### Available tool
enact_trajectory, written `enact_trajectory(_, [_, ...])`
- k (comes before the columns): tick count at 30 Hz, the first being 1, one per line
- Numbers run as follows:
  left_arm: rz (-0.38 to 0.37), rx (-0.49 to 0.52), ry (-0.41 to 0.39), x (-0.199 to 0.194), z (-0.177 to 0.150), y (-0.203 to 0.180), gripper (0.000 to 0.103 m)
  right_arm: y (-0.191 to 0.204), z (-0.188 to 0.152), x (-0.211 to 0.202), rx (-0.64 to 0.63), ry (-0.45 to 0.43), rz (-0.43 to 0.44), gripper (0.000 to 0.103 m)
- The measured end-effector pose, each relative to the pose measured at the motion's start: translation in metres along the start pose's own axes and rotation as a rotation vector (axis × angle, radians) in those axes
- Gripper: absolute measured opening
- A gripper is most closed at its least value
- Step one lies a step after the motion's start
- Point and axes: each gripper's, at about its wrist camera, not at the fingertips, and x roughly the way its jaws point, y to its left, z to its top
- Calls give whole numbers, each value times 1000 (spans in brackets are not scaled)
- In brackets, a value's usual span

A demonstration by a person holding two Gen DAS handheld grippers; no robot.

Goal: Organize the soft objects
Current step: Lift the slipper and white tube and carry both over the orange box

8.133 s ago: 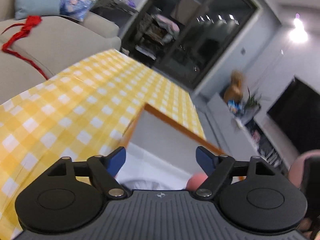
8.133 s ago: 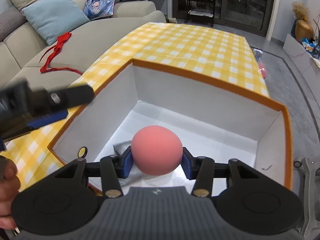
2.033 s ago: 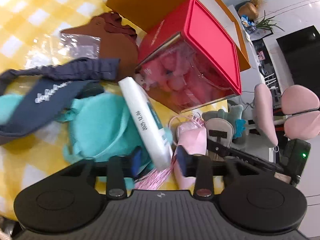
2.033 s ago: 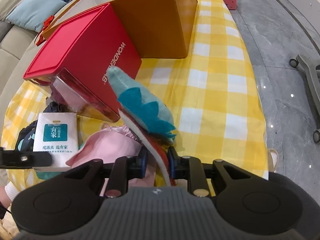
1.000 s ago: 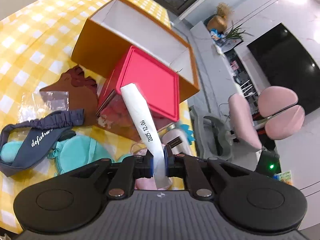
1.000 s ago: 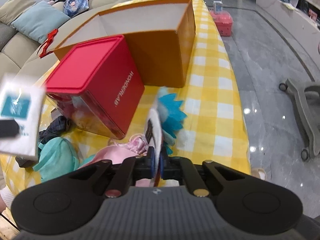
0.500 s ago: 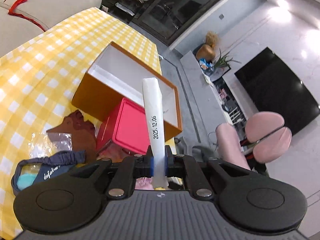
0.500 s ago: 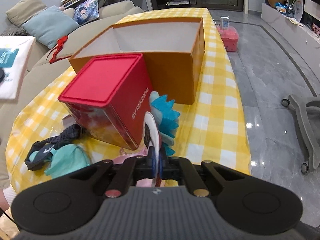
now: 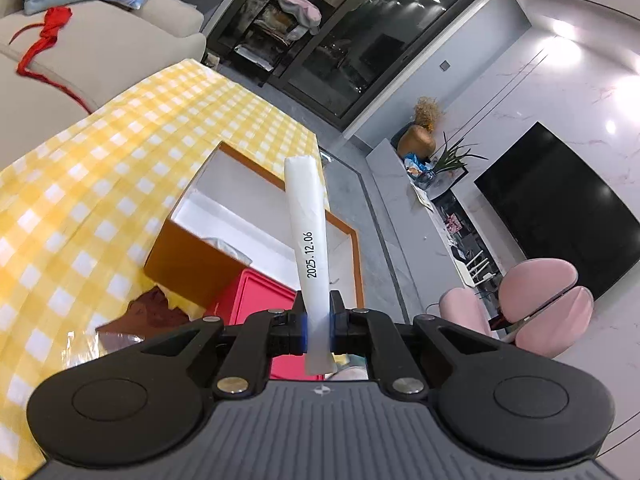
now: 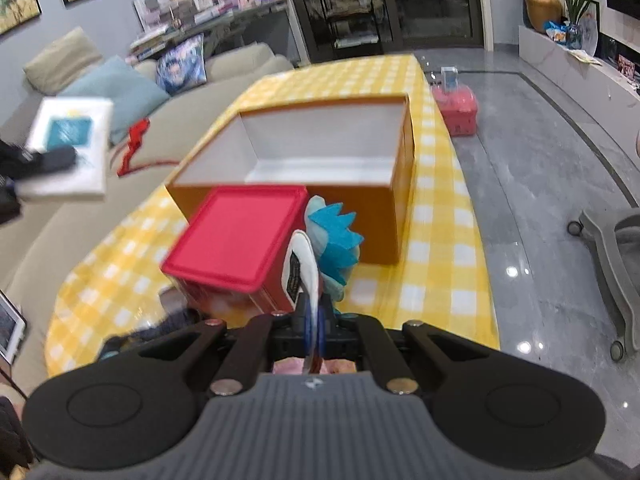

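we see the white tissue pack (image 9: 308, 248) edge-on, pinched by the left gripper (image 9: 318, 330) above the orange box (image 9: 192, 256). the right gripper (image 10: 314, 330) is clamped on a flat blue-spiked plush (image 10: 334, 240) near that box; its lower part is hidden. the red-lidded bin (image 10: 240, 236) touches the box, contents blurred.

Yellow-checked tablecloth (image 10: 436, 280); orange box (image 10: 360, 208); red lid (image 10: 236, 236)
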Motion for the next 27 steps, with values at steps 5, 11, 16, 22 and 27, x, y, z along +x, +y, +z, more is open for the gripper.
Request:
enact_trajectory(5, [9, -14, -2, 19, 12, 4, 10, 0, 25, -16, 24, -88, 42, 1])
enact_trajectory(11, [24, -18, -9, 43, 29, 9, 10, 1, 72, -5, 31, -172, 94, 1])
enact_trajectory(16, [36, 0, 13, 79, 45, 6, 10, -7, 113, 41, 28, -160, 109, 1])
enact_trajectory(22, [35, 26, 49, 134, 48, -3, 10, -16, 137, 98, 15, -98, 53, 1])
enact_trajectory(27, [44, 45, 137, 183, 40, -7, 10, -25, 135, 122, -4, -60, -7, 1])
